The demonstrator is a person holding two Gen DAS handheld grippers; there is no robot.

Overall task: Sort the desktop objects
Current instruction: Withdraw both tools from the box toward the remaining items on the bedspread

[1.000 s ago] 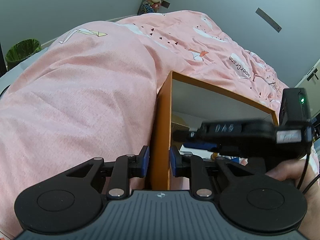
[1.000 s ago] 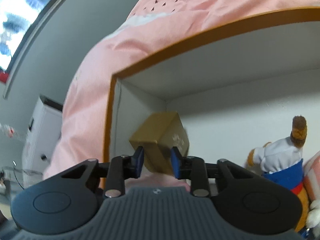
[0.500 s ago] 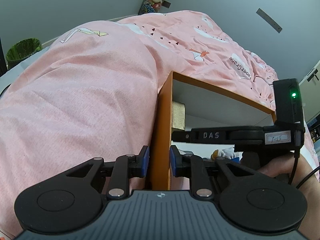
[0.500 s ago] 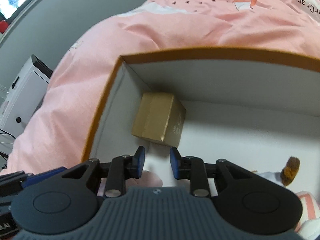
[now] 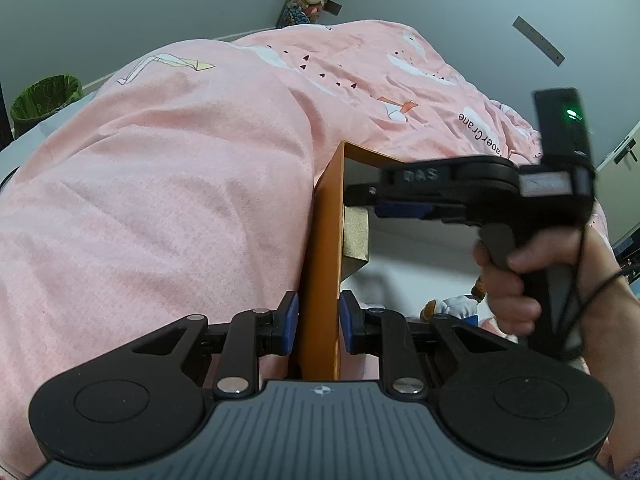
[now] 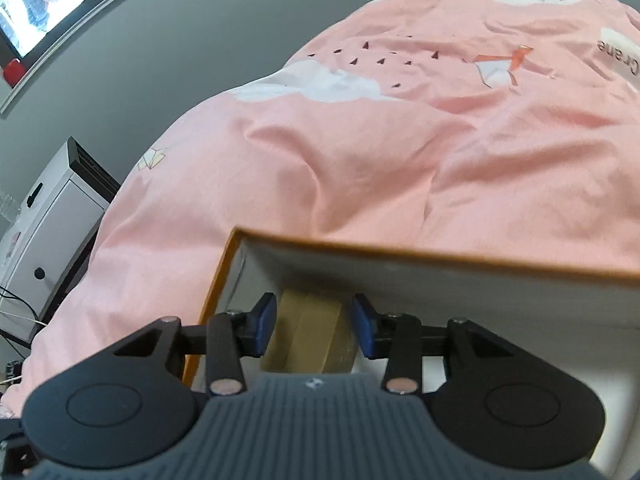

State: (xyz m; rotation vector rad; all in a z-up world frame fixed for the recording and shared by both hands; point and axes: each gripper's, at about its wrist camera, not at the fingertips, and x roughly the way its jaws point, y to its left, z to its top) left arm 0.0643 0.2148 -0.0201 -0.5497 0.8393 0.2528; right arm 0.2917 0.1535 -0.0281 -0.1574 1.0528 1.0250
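An orange box with a white inside (image 5: 320, 264) rests on a pink quilt. My left gripper (image 5: 318, 322) is shut on its left wall. A small gold carton (image 5: 355, 236) lies inside against that wall; it also shows in the right wrist view (image 6: 308, 336). My right gripper (image 6: 314, 324) is open and empty above the box (image 6: 440, 258), lifted clear of the carton. From the left wrist view the right gripper (image 5: 360, 196) hangs over the box opening. A plush doll in white and blue (image 5: 456, 306) lies in the box, partly hidden.
The pink quilt (image 5: 168, 184) rises around the box on all sides. A green bin (image 5: 44, 98) stands far left. A white cabinet (image 6: 52, 232) and cables stand at the left in the right wrist view. A screen (image 6: 52, 4) hangs on the grey wall.
My right gripper let go of the gold carton inside the box, opened wider and rose up out of the box. My left gripper stayed shut on the box wall.
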